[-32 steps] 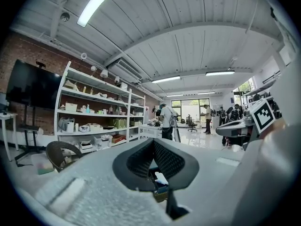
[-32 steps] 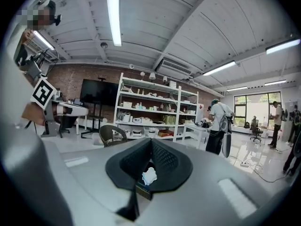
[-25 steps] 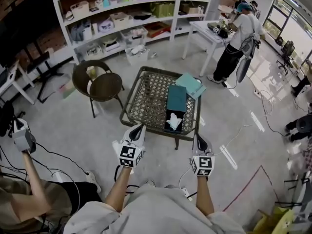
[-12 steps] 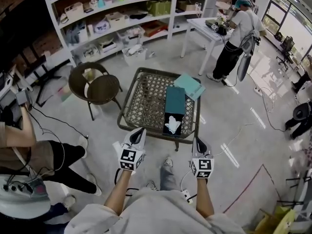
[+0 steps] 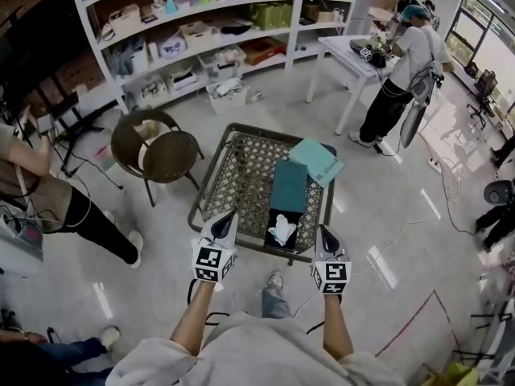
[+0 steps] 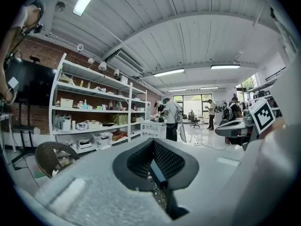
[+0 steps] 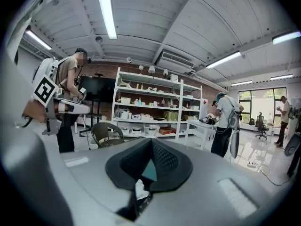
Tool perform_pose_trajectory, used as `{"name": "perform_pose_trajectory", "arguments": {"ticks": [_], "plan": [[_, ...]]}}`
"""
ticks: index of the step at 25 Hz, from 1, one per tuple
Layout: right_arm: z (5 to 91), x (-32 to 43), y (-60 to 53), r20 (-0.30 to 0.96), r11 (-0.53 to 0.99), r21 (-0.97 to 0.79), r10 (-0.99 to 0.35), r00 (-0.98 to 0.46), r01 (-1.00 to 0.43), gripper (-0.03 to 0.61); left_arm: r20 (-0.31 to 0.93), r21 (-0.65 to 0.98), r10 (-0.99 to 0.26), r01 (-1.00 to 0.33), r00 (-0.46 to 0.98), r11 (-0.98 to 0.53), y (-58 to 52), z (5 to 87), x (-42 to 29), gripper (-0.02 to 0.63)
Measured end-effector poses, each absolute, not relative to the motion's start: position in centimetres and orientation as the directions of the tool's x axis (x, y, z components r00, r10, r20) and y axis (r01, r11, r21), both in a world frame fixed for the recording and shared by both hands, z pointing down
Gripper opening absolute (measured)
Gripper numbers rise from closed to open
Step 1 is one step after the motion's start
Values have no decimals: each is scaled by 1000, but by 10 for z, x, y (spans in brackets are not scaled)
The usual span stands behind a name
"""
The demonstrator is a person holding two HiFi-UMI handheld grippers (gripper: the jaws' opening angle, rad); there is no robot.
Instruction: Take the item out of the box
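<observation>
left tongs [image 5: 228, 216]: tips pressed together with nothing between them, sitting over the near edge of the surface, off to the left of the box

right tongs [image 5: 323, 232]: also closed up tight and empty, at the near right corner of the surface, just right of the box's open end

surface [image 5: 241, 175]: low wicker-lattice one with a dark frame, standing on the shiny floor

box [image 5: 289, 185]: long teal thing lying lengthwise on the right half of the surface, with the near end open and dark inside

white item [image 5: 282, 230]: crumpled, tissue-looking, still in the open near end of the box; neither pair of tongs touches it

right gripper view: a bit of that white item [image 7: 139, 190] peeks out below the closed tips, with a sliver of teal above it

flat teal piece [image 5: 315, 159]: lighter shade, lies at the far right corner of the surface beside the box's far end, poking a bit over the edge

wicker chair [image 5: 157, 145]: round seat, left of the surface, well apart from it

shelves [image 5: 201, 30]: white rack along the back wall, loaded with bins and boxes

people: one at a white table [image 5: 354, 55] far right, another at the left edge of the head view
</observation>
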State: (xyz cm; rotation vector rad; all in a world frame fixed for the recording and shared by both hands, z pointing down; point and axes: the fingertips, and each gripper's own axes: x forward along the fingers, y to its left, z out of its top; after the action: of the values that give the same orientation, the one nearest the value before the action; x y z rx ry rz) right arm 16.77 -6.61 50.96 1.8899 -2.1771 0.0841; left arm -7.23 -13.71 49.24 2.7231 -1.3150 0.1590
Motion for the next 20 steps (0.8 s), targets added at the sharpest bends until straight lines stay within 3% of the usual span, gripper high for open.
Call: {"name": "perform_pose_trajectory", "arguments": {"ticks": [20], "plan": [[500,232,-227,229,248,118,-949,-216,-962,0,156,46,-826,-839,541,-541,-279,485,-13,6]]}}
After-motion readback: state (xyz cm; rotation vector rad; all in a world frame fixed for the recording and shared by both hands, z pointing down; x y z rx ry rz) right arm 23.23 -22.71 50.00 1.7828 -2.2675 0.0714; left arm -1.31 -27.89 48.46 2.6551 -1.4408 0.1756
